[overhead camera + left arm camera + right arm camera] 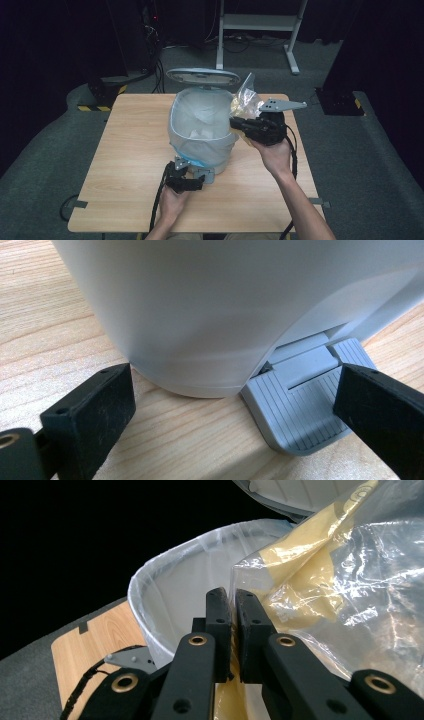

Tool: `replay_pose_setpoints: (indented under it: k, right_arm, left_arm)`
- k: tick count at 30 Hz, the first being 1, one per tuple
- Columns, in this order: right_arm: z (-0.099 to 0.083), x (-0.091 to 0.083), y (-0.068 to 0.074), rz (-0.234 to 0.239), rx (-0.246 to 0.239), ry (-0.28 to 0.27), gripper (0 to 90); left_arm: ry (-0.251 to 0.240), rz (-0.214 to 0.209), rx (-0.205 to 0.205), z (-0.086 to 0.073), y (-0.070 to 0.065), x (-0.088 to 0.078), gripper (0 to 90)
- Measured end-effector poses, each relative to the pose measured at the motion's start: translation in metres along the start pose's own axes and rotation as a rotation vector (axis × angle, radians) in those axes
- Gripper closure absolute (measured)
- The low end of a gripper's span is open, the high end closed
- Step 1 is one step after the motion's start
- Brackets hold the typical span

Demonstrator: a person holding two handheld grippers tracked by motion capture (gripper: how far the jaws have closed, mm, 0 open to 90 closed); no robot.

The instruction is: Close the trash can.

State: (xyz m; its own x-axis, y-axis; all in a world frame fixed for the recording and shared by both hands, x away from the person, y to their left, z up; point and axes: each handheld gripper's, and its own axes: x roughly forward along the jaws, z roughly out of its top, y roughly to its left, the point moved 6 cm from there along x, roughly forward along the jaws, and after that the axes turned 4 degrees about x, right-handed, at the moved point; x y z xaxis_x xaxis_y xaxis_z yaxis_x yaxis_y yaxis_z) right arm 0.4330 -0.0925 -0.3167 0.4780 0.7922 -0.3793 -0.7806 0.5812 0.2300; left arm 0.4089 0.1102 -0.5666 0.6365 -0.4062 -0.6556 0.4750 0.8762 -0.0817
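Left gripper (192, 176) nearest, jaws spread, bearing on the bin's pedal (305, 405); lid (202, 76) already up. Right gripper (239, 125) clenched on a crinkled plastic wrapper (246, 102) at the lined bin (202, 131) rim. Left: drop inside, release pedal.

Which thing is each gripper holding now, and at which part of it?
The right gripper is shut on the plastic wrapper, pinching its edge beside the bin. The left gripper holds nothing; its jaws stand open at the bin's pedal.
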Motion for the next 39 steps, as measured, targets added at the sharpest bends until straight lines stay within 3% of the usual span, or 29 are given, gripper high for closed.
replay_pose_setpoints:
  k: [16,39]
  right_arm:
    - [0.011,0.021,-0.001,0.019,0.025,0.031,86.0]
    - [0.021,0.044,0.001,0.017,0.017,0.062,85.9]
  left_arm:
    - [0.001,-0.001,0.0,0.0,0.0,0.0,3.3]
    - [0.0,0.0,-0.002,0.0,0.0,0.0,3.3]
